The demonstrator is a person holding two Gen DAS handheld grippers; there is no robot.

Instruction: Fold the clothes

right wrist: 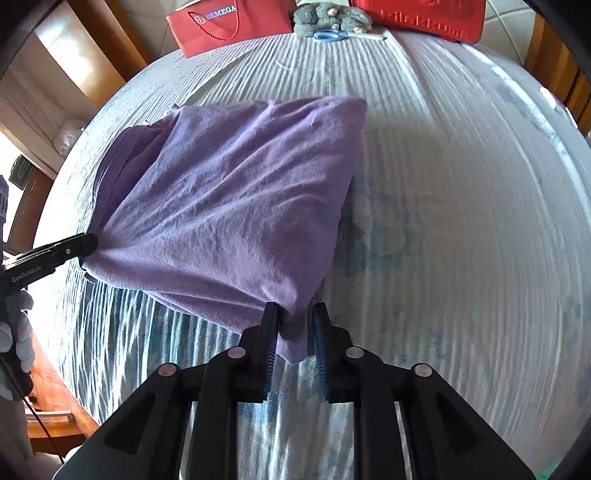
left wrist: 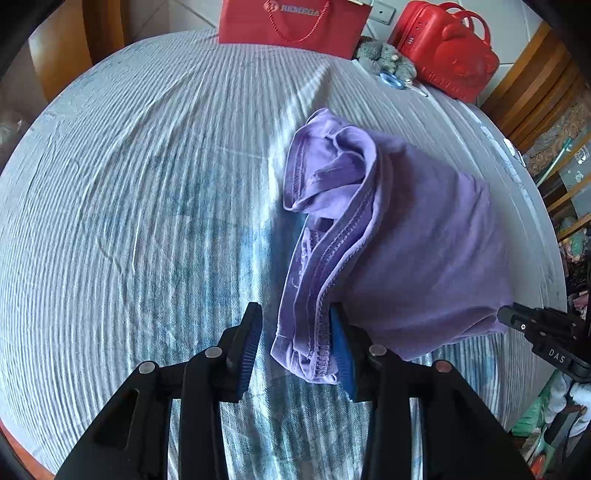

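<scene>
A purple garment (left wrist: pixel 417 240) (right wrist: pixel 229 192), folded over itself, is held up a little above the striped tablecloth (left wrist: pixel 147 184). Its thick hemmed edge hangs between the fingers of my left gripper (left wrist: pixel 297 347). The cloth lies against the right pad, and a gap shows at the left pad. My right gripper (right wrist: pixel 293 332) pinches the garment's other near corner, and the cloth runs taut from it. The right wrist view shows the left gripper (right wrist: pixel 88 245) at the left, with the cloth gathered at its tip. The right gripper (left wrist: pixel 506 314) shows at the garment's right corner in the left wrist view.
At the table's far edge stand a red paper bag (left wrist: pixel 295 22), a grey plush toy (left wrist: pixel 388 55), blue-handled scissors (left wrist: pixel 395 81) and a red case (left wrist: pixel 450 51). Wooden chairs (left wrist: pixel 535 81) stand around the table. A gloved hand (right wrist: pixel 14 332) grips the left tool.
</scene>
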